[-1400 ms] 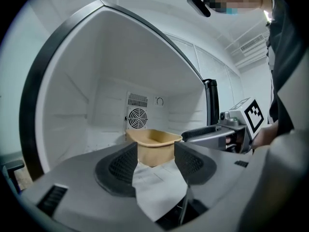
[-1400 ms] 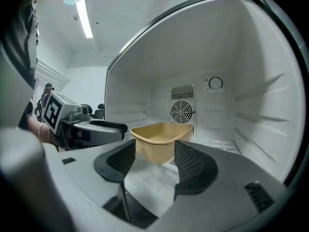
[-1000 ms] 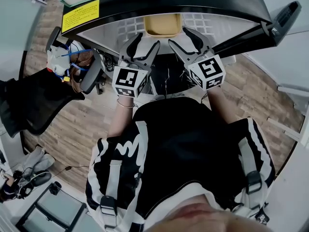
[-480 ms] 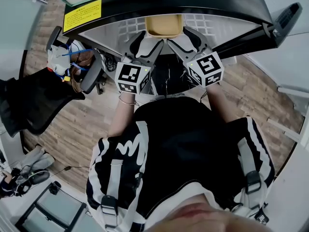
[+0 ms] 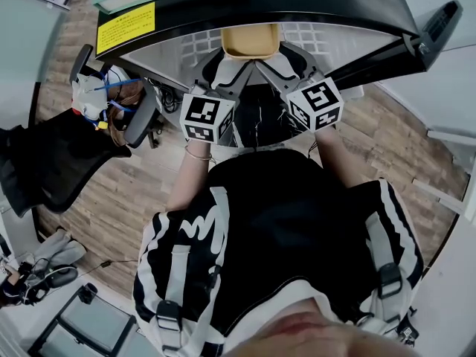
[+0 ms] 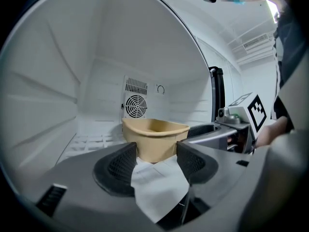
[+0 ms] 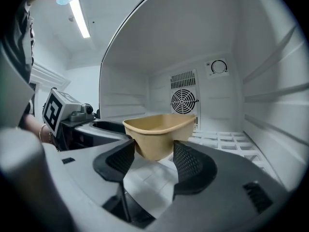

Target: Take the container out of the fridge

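Observation:
A tan tub-shaped container (image 5: 252,41) stands on the white wire shelf (image 5: 316,32) inside the open fridge. My left gripper (image 5: 223,69) reaches in at its near left corner, my right gripper (image 5: 281,62) at its near right corner. In the left gripper view the container (image 6: 155,135) sits just past the tips of my left gripper (image 6: 157,157), whose jaws stand wide apart and press on nothing. From the right gripper view the container (image 7: 159,129) shows the same way, with my right gripper (image 7: 152,159) open beneath its near edge.
The fridge door (image 5: 439,19) hangs open at the right. A yellow label (image 5: 125,27) marks the fridge's top left edge. A round fan grille (image 6: 135,105) and a dial (image 7: 218,67) sit on the back wall. An office chair (image 5: 111,103) stands on the wooden floor to the left.
Both grippers have moved forward into the fridge, up to the container's near corners. The container has not moved.

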